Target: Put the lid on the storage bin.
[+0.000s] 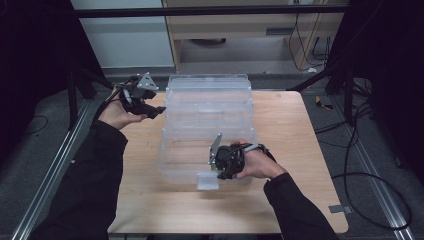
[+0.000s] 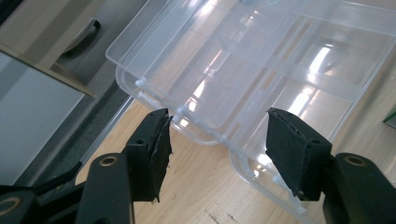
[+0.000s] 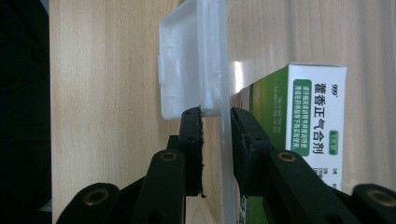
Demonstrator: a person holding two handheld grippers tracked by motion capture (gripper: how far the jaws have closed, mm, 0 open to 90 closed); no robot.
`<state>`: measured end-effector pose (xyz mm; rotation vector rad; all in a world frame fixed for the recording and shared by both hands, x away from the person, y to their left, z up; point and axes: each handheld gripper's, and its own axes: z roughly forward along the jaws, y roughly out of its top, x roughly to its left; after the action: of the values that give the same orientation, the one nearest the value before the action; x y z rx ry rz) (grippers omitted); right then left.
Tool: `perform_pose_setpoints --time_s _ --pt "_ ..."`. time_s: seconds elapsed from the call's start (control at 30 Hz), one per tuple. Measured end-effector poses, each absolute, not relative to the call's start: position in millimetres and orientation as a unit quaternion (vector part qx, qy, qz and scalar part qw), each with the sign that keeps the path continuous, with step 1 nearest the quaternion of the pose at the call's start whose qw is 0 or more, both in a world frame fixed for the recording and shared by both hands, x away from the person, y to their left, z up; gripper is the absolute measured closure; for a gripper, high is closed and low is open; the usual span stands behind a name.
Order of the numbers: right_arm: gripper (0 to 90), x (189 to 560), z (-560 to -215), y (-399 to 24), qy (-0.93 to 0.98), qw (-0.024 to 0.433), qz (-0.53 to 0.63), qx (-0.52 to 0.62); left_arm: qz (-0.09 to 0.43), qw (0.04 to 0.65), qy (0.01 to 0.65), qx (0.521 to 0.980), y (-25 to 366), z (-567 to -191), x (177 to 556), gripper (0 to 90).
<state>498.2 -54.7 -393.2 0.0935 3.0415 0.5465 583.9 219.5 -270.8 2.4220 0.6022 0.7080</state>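
Both right fingers astride box wall

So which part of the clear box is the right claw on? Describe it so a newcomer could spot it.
On the wooden table lies a clear plastic organiser box, opened out flat. At its near edge juts a small clear latch tab. The right claw straddles the wall beside it, next to a green-and-white carton.

The green-and-white box is cut off by the bottom edge in the right gripper view, and the clear wall of the plastic case hides part of it. Its small print is too blurred to read.
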Motion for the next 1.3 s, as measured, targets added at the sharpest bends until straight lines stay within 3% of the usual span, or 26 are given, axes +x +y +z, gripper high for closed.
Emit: perform_pose_setpoints --time_s 1.3 --pt "75.0 498 -393 -55 0.983 0.026 0.177 0.029 0.252 0.172 0.092 0.948 157 -267 618 44.2"
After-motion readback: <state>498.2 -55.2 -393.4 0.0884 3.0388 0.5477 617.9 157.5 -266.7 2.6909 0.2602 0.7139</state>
